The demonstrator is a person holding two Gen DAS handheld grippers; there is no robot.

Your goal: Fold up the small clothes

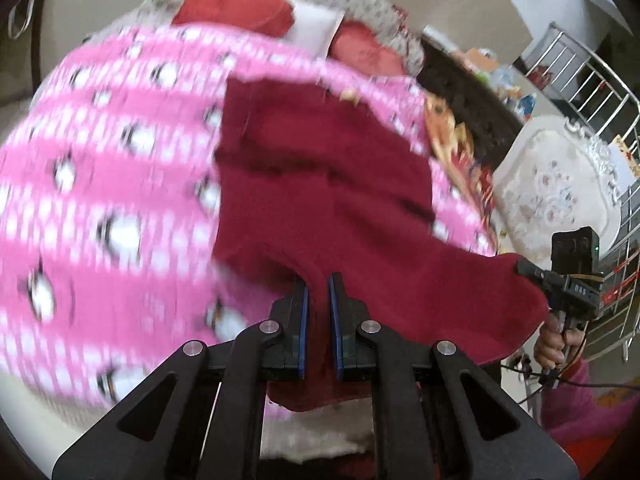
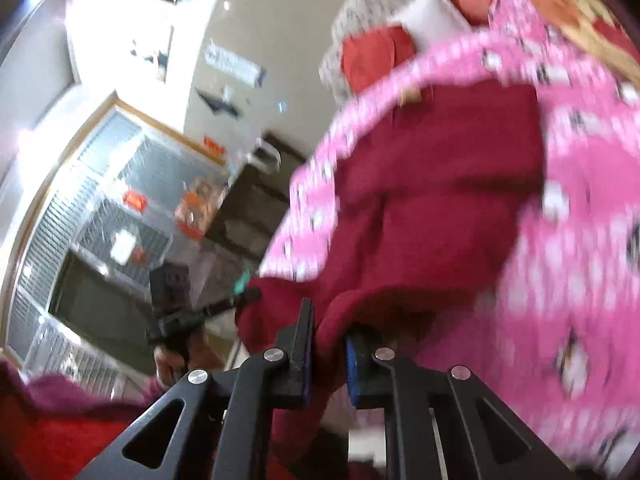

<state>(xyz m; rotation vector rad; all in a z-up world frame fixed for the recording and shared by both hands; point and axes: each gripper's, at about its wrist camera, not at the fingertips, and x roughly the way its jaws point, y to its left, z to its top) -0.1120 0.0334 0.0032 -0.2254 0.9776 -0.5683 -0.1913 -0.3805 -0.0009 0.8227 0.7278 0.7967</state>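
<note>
The dark red garment point(image 1: 320, 184) is a small, thick, fuzzy piece of cloth, and it looks light and thoroughly limp: it drapes and creases under its own weight, so it probably keeps no shape unless it is held at two spread points along an edge. It lies mostly on a pink blanket point(image 1: 100, 168) printed with penguins, its far part resting flat there and its near edge lifted. The left tool point(image 1: 318, 320) is clenched on a bunched fold of that near edge, the cloth squeezed between its blue pads and hanging below them. The right tool point(image 2: 328, 356) also grips the near edge at another corner, with fabric caught between its blue-lined fingers; in the left view the same tool shows far to the right, pinching the stretched tip of the cloth, with the person's hand point(image 1: 556, 344) on its handle. The two tools stand well apart, both pointing forward over the blanket and tilted, with the edge pulled fairly taut between them. Corners and hems seem the sound places to hold, since the fuzzy pile is unlikely to slip. Motion blur hides finer detail.
</note>
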